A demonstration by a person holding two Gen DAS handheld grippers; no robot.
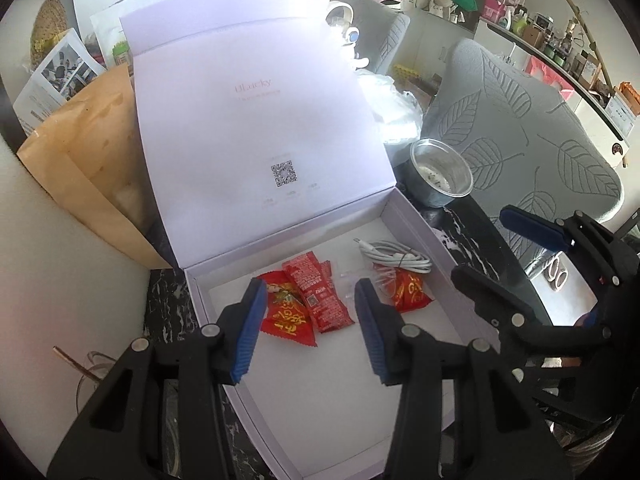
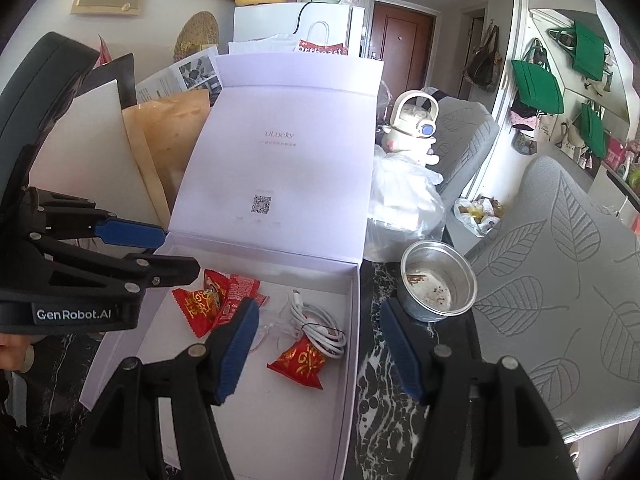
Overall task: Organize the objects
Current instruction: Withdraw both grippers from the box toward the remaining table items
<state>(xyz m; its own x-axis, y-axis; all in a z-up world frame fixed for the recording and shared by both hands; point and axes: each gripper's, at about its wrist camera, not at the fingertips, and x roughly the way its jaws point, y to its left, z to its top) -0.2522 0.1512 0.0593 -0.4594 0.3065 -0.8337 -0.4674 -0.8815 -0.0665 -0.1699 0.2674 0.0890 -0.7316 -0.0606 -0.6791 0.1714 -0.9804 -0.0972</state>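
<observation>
A white gift box (image 1: 420,240) lies open on the dark marble table, its lid (image 1: 260,120) standing upright at the back. On the box floor are red snack packets (image 1: 288,316), (image 1: 324,296), another red packet (image 1: 410,290) and a coiled white cable (image 1: 396,260). My left gripper (image 1: 310,286) hangs open above the left packets with nothing between its fingers. My right gripper (image 2: 319,306) is open over the box's right wall (image 2: 354,320), above the cable (image 2: 316,324) and the lone packet (image 2: 300,360), and holds nothing. Each gripper shows in the other's view: right gripper (image 1: 482,244), left gripper (image 2: 180,252).
A steel bowl (image 2: 438,284) with crumbs stands just right of the box. Behind it sit a white plastic bag (image 2: 400,200) and a cream kettle (image 2: 412,128). A brown paper bag (image 1: 88,168) leans left of the lid. A grey leaf-patterned chair (image 2: 560,260) flanks the table's right edge.
</observation>
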